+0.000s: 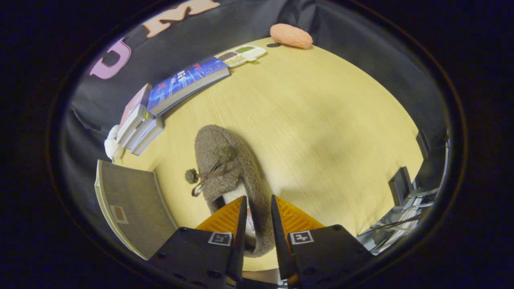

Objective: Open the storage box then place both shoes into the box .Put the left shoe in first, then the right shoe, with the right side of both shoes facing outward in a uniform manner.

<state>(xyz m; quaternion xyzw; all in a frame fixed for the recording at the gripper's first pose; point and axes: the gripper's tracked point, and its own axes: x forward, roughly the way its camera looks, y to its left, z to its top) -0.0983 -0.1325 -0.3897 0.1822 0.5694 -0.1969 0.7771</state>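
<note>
- Pinching the heel-side wall of a fuzzy grey-brown slipper with a small bow and pompom, the gripper has its fingers drawn close together, one inside the shoe's opening and one outside, so both press on the collar; that looks like a grip chosen for lifting the shoe by its rim without crushing the toe.
- The slipper lies toe away from the fingers, toward the middle of the pale yellow wooden table.
- A flat grey fabric-covered panel with a small tag, probably the storage box or its lid, sits at the table's near left corner, just beside the slipper.
- A stack of books with a blue-covered one on top lines the far left edge; beyond it lies a white divided tray of grains.
- A pink fluffy oval object, possibly the other shoe, rests at the far edge.
</note>
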